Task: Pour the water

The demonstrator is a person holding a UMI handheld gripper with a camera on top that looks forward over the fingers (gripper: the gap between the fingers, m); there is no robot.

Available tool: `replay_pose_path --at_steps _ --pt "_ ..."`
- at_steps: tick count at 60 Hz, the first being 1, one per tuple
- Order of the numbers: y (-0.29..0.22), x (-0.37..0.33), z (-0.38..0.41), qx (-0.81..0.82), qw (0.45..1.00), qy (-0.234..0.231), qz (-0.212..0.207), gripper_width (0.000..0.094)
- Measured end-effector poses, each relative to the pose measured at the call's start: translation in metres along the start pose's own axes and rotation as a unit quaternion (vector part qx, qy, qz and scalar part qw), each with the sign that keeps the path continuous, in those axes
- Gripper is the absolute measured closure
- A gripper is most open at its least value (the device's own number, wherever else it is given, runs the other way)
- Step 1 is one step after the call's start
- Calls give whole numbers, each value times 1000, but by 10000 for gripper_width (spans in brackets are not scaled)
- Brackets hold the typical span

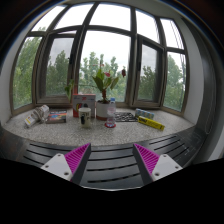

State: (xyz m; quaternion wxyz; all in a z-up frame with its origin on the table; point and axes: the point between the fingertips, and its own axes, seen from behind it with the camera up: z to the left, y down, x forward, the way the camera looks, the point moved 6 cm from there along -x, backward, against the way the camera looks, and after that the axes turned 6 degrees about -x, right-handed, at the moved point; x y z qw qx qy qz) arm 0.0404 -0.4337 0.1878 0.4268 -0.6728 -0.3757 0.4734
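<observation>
My gripper (pixel 112 158) is open and empty, its two pink-padded fingers (pixel 76 157) spread wide over a dark slatted surface (pixel 110 160). Beyond them, on the grey window-sill counter (pixel 170 130), stand a small clear bottle (pixel 111 113) and a small cup-like item (pixel 85 117), both well ahead of the fingers. A potted plant (pixel 104 92) in a white pot stands just behind them. Nothing lies between the fingers.
A bay window (pixel 105 50) with trees outside curves behind the counter. A yellow box (pixel 150 122) lies to the right, a pink-and-white box (pixel 84 102) and a white bottle lying on its side (pixel 37 115) to the left, with small clutter around.
</observation>
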Motion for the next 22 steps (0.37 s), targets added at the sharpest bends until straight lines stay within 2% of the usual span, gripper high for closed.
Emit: replay_pose_path --at_steps 10,22 --pt "-10 -18 -2 8 1000 -3 -20 80" --pt "-7 -22 -8 7 1000 -6 -17 80"
